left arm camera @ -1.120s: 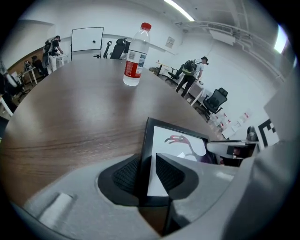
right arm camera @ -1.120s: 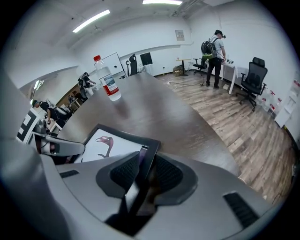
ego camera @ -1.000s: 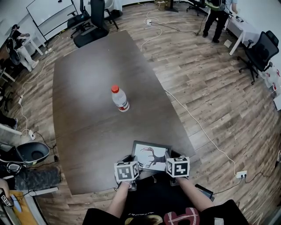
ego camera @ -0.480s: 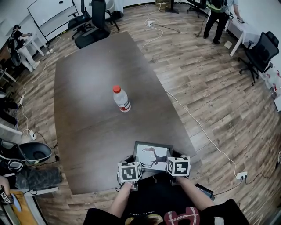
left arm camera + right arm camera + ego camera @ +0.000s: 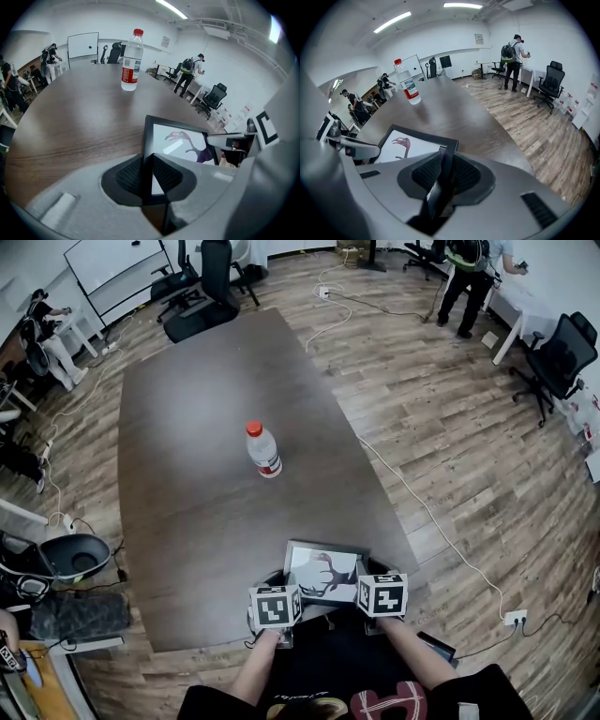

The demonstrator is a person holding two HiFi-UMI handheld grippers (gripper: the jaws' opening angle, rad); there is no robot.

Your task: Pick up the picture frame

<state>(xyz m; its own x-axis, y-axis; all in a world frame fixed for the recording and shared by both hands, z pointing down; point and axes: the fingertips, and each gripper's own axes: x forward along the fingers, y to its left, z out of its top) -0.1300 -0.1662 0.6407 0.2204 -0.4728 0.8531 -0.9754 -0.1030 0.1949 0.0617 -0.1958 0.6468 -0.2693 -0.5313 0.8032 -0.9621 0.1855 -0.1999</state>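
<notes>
Picture frame: black rim around a white print of a dark long-necked bird, picture side facing up.
Frame's place: at the near end of the table, just in front of the person, between the two grippers. Whether its far edge rests on the wood cannot be told.
Left gripper: its jaws have just been closing and now stand narrow, with the ribbed pads pressed on the frame's left rim. In the left gripper view the rim runs straight up between them.
Right gripper: its jaws have likewise just been closing. In the right gripper view the dark pads clamp the frame's right rim near its corner.
Hands: both forearms reach in from the bottom of the head view, each marker cube facing up.
Bottle: clear plastic with a red cap and a red-and-white label, upright near the middle of the table, well apart from the frame.
Table: long, dark brown wood.
Room: wood-plank floor with a white cable running across it, black office chairs at the edges, and a person standing far off.
</notes>
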